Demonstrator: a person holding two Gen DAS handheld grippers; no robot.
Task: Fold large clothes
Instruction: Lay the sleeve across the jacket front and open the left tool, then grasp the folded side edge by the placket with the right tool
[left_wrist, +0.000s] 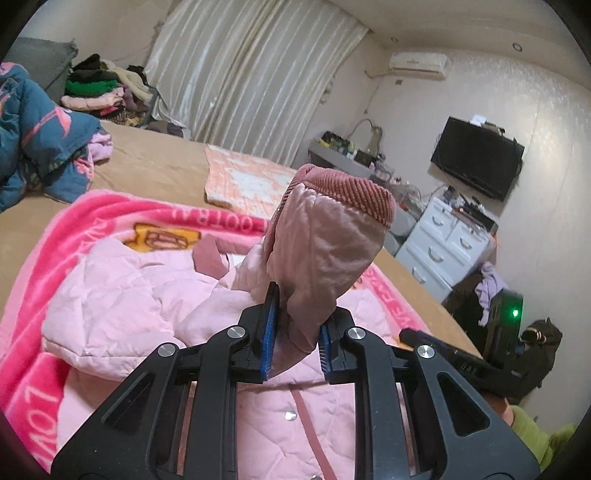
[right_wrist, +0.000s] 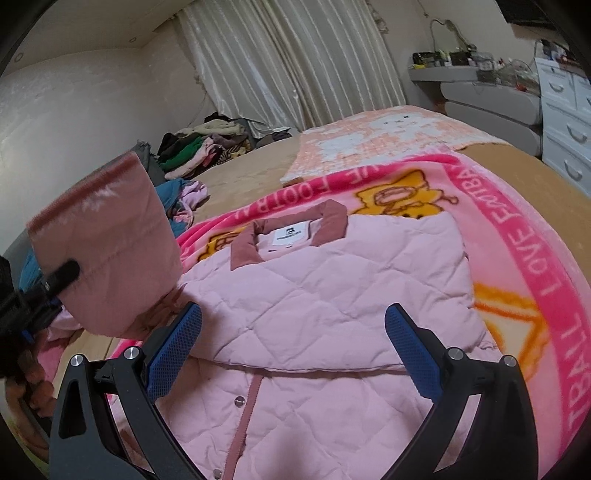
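Observation:
A pink quilted jacket (right_wrist: 332, 295) with a dark pink collar (right_wrist: 288, 229) lies front up on a bright pink blanket (right_wrist: 546, 280) on the bed; its right sleeve is folded across the chest. My left gripper (left_wrist: 295, 332) is shut on the other sleeve (left_wrist: 325, 243) and holds it upright above the jacket (left_wrist: 122, 295), ribbed cuff (left_wrist: 351, 192) on top. That raised sleeve (right_wrist: 107, 254) shows at the left of the right wrist view, with the left gripper's finger on it. My right gripper (right_wrist: 293, 350) is open and empty, hovering over the jacket's middle.
The bed has a tan sheet (left_wrist: 155, 166) and a peach checked blanket (right_wrist: 388, 136) beyond the pink one. A blue quilt (left_wrist: 40, 136) lies at the left, piled clothes (right_wrist: 199, 147) by the curtain. White drawers (left_wrist: 443, 243) and a TV (left_wrist: 476, 158) stand at the right.

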